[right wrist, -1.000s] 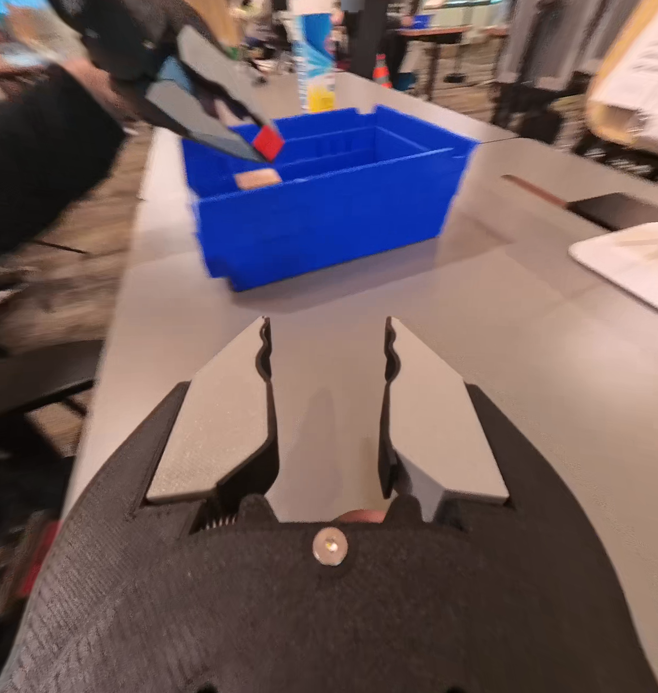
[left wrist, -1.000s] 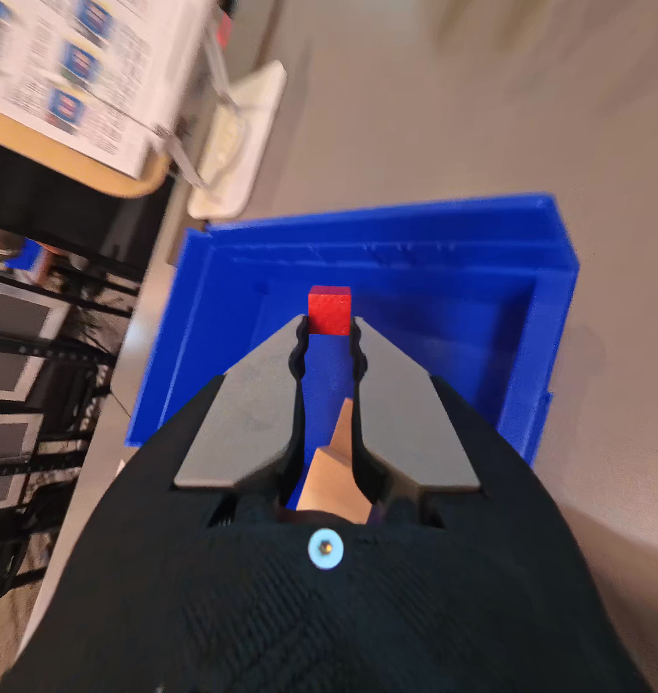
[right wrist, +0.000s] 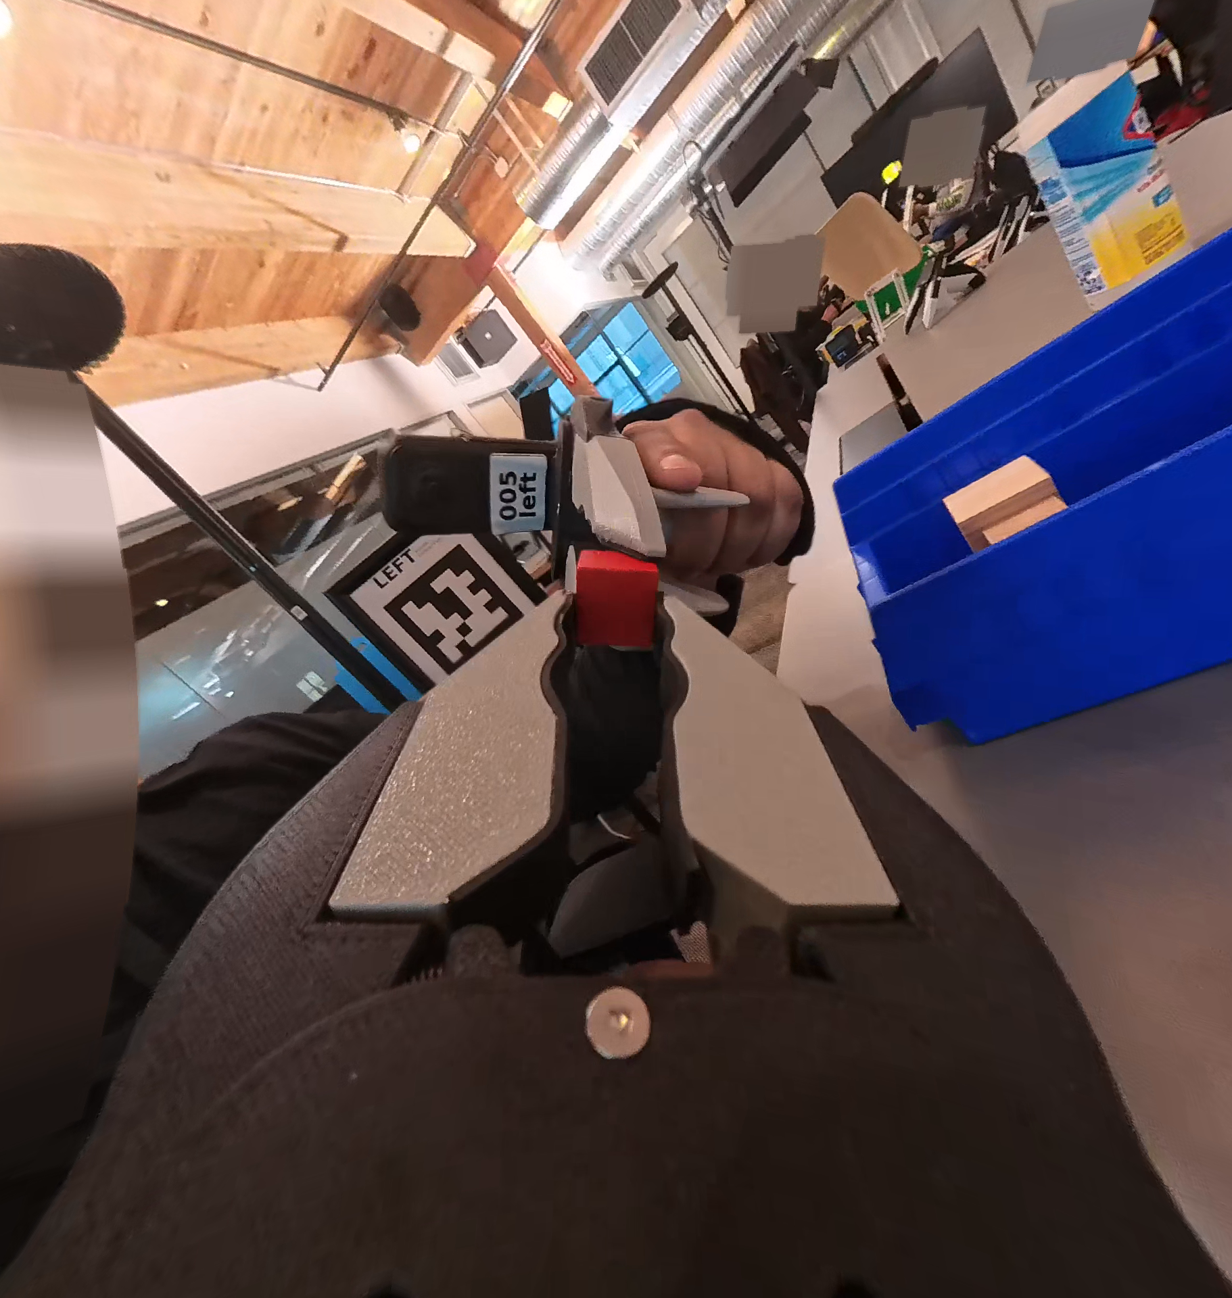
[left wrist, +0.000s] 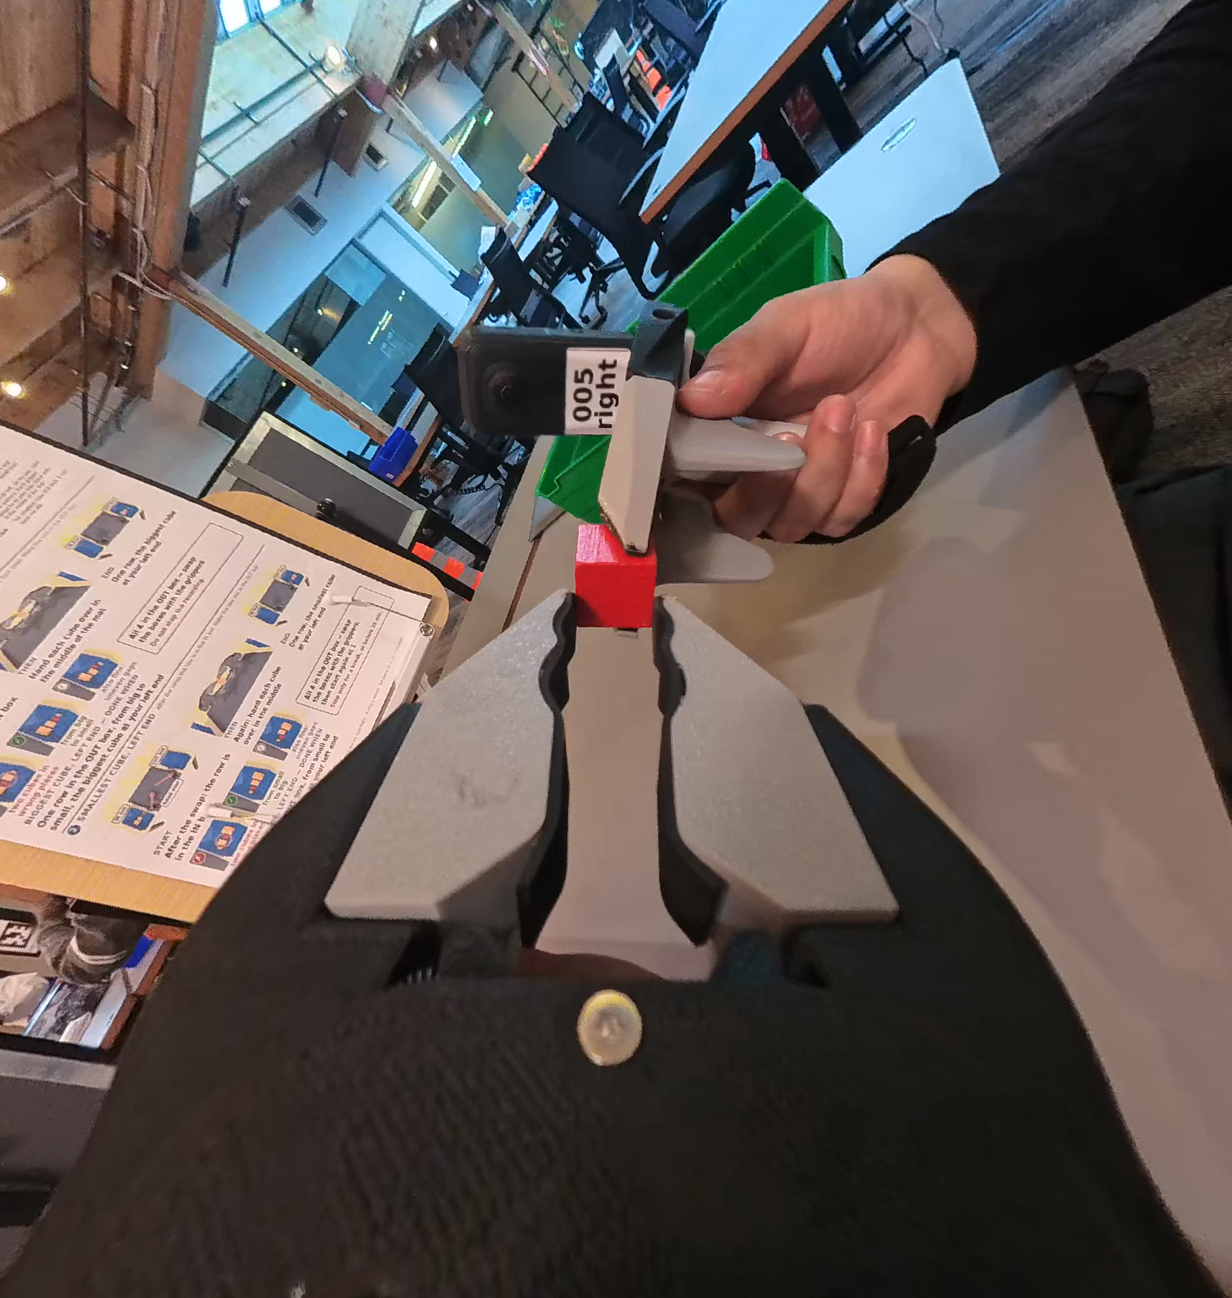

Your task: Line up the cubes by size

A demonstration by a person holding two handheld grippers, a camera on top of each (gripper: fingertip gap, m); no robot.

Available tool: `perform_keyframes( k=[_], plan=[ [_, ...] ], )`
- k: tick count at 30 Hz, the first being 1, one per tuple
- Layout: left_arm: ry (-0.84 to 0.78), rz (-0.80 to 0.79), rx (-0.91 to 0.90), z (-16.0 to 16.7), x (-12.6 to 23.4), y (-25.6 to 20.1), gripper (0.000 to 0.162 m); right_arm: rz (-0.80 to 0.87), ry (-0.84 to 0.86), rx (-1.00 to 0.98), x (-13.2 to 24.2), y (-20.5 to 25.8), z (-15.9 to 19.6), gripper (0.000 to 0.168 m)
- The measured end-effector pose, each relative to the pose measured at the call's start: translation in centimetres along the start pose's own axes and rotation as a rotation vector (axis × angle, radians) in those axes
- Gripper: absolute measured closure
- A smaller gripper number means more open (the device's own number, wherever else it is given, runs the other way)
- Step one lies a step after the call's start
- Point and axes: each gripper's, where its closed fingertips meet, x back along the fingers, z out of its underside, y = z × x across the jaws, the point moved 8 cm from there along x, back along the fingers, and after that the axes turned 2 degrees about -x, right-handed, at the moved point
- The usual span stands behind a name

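We see the grey worktop [right wrist: 1021, 878], with the blue bin [right wrist: 1063, 618] at its far side in the right wrist view, wooden cube [right wrist: 1003, 502] inside it. Green bin [left wrist: 739, 281] sits at the far edge in the left view. Both our grippers meet mid-air above the worktop: left gripper [left wrist: 613, 618] and right gripper [right wrist: 613, 611] each pinch the small red cube [left wrist: 613, 586] from opposite sides.
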Motion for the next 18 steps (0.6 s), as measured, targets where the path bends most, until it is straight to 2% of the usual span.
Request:
perform_keyframes(
  k=[4,5,9,13,16,18],
  plan=[
    [-0.011,-0.034,0.062,-0.3,0.6,-0.4,0.144,0.078,0.036,0.069,0.4,1.4,-0.2,0.149],
    [-0.015,-0.053,0.081,-0.4,0.8,-0.6,0.151,0.096,0.049,0.097,0.7,2.0,-0.4,0.149],
    [-0.035,-0.124,0.187,-0.6,1.6,-1.9,0.149,0.191,0.103,0.243,3.8,5.9,-1.8,0.149],
    [-0.004,-0.13,0.312,0.0,1.8,-4.2,0.152,0.484,0.222,0.479,10.8,9.6,-4.8,0.15],
    [0.035,-0.105,0.342,0.4,1.9,-6.5,0.152,0.828,0.402,0.606,18.0,10.9,-6.5,0.15],
    [0.045,-0.07,0.351,0.7,1.8,-8.2,0.15,1.046,0.537,0.613,23.0,10.9,-6.7,0.149]
  ],
)
